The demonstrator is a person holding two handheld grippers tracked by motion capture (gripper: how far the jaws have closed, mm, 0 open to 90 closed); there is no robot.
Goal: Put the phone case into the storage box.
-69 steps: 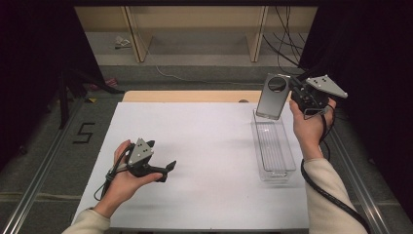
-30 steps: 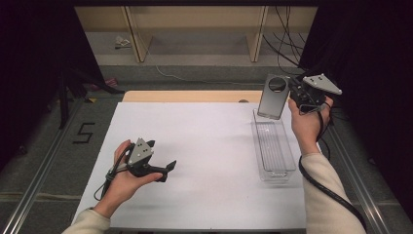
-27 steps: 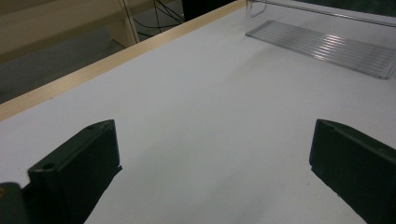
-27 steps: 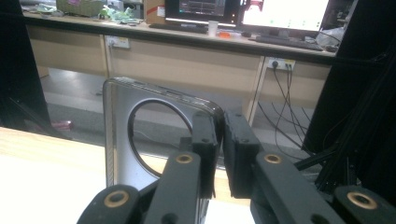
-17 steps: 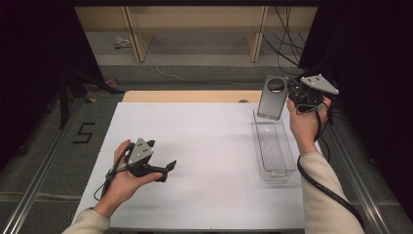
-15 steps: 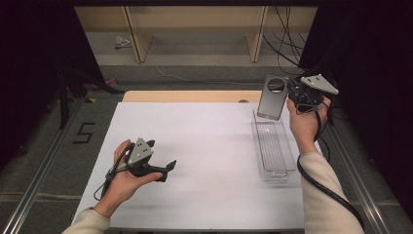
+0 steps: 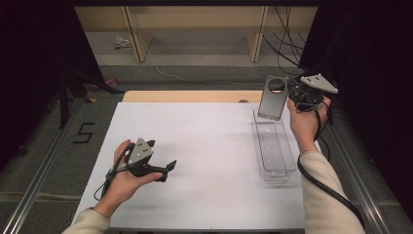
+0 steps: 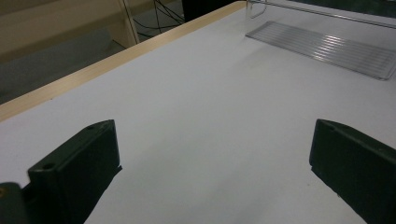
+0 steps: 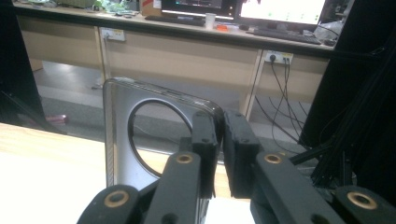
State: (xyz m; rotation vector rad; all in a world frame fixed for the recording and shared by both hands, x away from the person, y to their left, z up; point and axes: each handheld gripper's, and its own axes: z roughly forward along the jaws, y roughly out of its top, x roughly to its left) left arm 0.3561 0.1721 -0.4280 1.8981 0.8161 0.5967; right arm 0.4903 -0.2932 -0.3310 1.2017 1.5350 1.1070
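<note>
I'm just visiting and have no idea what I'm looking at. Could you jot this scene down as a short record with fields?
Held item: grey phone case with a round camera cutout, upright
Holder: right tongs, shut on the case's edge
Case position: raised over the far end of the clear tray
Tray: transparent, on the right side of the white table
Left tongs: open, holding nothing, low over the table

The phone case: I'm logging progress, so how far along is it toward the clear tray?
Done: the right gripper has the phone case clamped by one edge and lifted off the table. In hand: the case hangs upright above the far end of the clear tray, not yet in it. Left: lowering it in and letting go, probably. The left gripper rests open, holding nothing.
</note>
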